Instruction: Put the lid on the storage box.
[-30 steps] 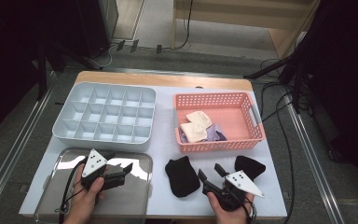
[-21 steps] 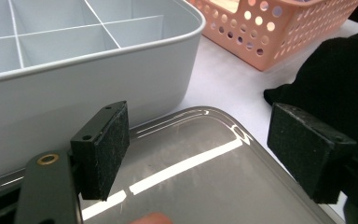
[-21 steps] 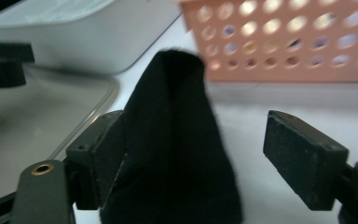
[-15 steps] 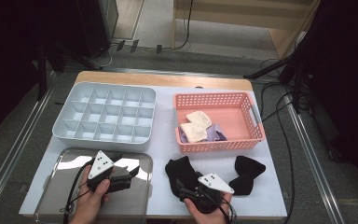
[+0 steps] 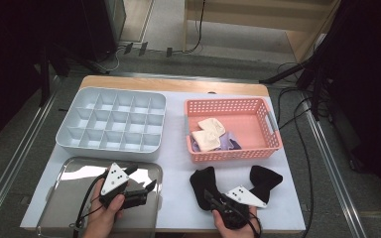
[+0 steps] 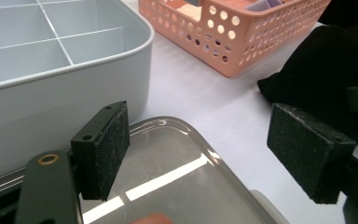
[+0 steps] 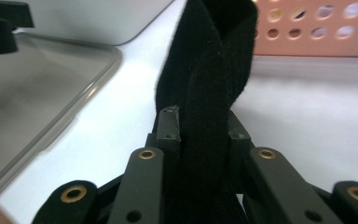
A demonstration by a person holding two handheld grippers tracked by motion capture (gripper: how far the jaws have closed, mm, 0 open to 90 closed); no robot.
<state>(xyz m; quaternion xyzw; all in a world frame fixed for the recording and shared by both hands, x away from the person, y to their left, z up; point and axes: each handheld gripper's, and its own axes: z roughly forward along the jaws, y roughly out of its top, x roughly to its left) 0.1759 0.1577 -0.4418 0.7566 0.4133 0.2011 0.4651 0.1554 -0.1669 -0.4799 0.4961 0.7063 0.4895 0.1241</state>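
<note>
A black sock [image 5: 202, 179] lies on the white table near its front edge, and a second black sock [image 5: 265, 177] lies to its right. My right gripper [image 5: 209, 196] has just been closing and is now shut on the left sock. In the right gripper view the pads of my right gripper [image 7: 199, 123] pinch a fold of the black sock [image 7: 209, 60], which rises between them. My left gripper [image 5: 143, 177] is open over the metal tray [image 5: 64, 198]. In the left gripper view nothing is between the pads of my left gripper [image 6: 205, 149].
A grey compartment box [image 5: 67, 131] stands at the back left. A pink basket [image 5: 274, 130] at the back right holds cream socks [image 5: 207, 134] and a purple cloth [image 5: 230, 141]. White table [image 5: 176, 163] separates tray and socks.
The right gripper swung left onto the left black sock and closed on it. The left gripper shifted a little to the right over the tray, still open.
</note>
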